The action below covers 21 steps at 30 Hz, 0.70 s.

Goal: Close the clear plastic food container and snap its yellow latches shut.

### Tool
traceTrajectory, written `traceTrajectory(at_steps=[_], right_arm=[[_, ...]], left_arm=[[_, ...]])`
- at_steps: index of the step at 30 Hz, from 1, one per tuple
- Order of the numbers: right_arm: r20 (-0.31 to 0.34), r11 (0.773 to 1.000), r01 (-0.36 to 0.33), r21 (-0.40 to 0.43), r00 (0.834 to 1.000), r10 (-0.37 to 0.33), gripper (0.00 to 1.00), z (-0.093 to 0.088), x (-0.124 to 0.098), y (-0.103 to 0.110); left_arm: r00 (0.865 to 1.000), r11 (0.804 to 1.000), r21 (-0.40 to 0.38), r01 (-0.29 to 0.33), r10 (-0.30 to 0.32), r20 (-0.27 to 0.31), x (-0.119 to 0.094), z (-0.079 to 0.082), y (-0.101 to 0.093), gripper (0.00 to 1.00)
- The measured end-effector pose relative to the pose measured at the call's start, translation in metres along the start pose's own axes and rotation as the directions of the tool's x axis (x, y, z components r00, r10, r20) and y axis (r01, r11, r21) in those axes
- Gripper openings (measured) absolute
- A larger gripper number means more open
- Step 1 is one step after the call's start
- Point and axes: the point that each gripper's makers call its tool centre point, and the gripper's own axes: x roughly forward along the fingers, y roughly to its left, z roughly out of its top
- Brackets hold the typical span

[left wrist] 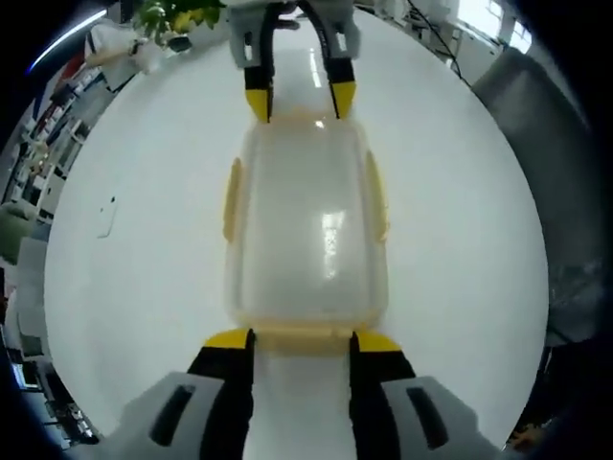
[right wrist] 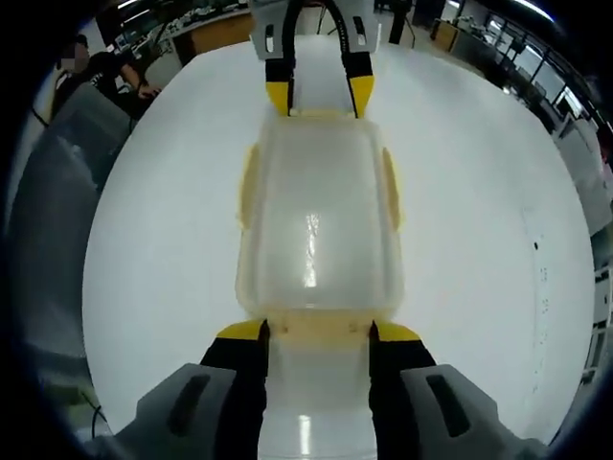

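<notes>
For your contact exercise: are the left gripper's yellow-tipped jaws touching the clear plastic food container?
Touching. In the left gripper view, the left gripper has its jaws' tips against the clear plastic food container's near yellow end latch.

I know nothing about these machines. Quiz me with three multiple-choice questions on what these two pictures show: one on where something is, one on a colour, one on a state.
1. Where does the clear plastic food container sit?
A. on a white round table
B. on a shelf
C. in a sink

2. What colour are the container's side latches?
A. blue
B. yellow
C. red

3. How is the lid?
A. leaning beside the container
B. lying on the floor
C. resting on top

Answers: 1 A, white tabletop surrounds it; 2 B, yellow tabs flank both long sides; 3 C, the lid covers the container, with the left gripper and right gripper at opposite ends.
</notes>
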Motion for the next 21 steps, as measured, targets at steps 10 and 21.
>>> traceTrajectory(at_steps=[10, 21], right_arm=[[0.007, 1.000, 0.006, -0.004, 1.000, -0.006, 0.36, 0.000, -0.004, 0.011], [0.085, 0.999, -0.049, -0.023, 0.995, 0.051, 0.36, 0.020, -0.036, 0.034]], left_arm=[[0.999, 0.999, 0.005, 0.036, -0.035, -0.020, -0.001, 0.001, -0.010, 0.33], [0.996, 0.995, -0.055, 0.081, -0.079, 0.036, -0.038, 0.001, -0.035, 0.33]])
